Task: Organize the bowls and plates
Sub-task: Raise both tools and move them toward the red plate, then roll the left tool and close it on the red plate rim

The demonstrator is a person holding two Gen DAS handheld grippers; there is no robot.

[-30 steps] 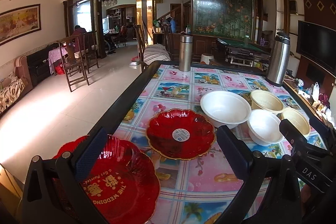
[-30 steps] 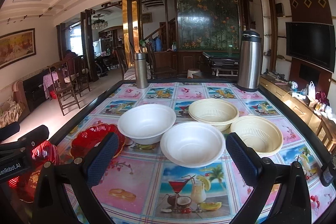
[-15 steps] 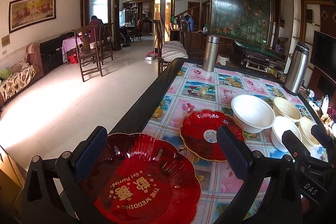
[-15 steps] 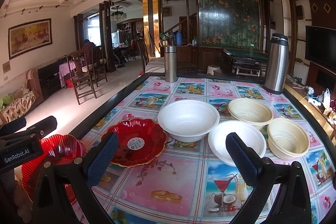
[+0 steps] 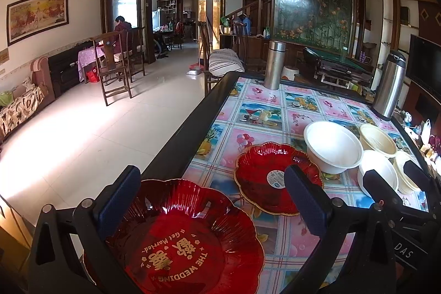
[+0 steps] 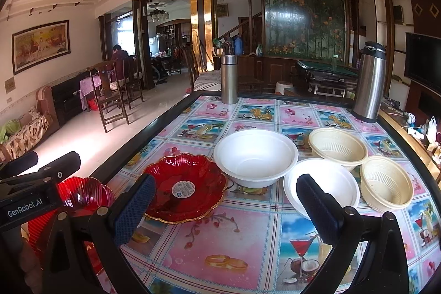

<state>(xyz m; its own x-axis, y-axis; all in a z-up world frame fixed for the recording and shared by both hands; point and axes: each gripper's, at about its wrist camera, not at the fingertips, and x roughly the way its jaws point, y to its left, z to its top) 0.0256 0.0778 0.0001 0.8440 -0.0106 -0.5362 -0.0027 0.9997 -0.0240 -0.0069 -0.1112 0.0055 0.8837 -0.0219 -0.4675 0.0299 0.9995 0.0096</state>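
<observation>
A red wedding plate (image 5: 187,239) with gold lettering lies at the table's near left corner. My left gripper (image 5: 212,200) hovers open over it, one finger on each side. A second red plate (image 5: 275,175) (image 6: 187,183) with a round sticker sits just beyond. To its right stand a large white bowl (image 6: 256,156), a smaller white bowl (image 6: 336,181) and two cream slotted bowls (image 6: 337,145) (image 6: 386,183). My right gripper (image 6: 227,208) is open and empty above the tablecloth, between the stickered plate and the smaller white bowl.
A steel flask (image 6: 229,79) and a tall steel thermos (image 6: 369,81) stand at the table's far end. The table has a black raised rim (image 6: 154,128). Chairs and bare floor lie to the left, and a person sits far back.
Both grippers have shifted left. The wedding plate has gone from the left view's lower left to centred between the left fingers. The stickered plate now appears by the right gripper's left finger.
</observation>
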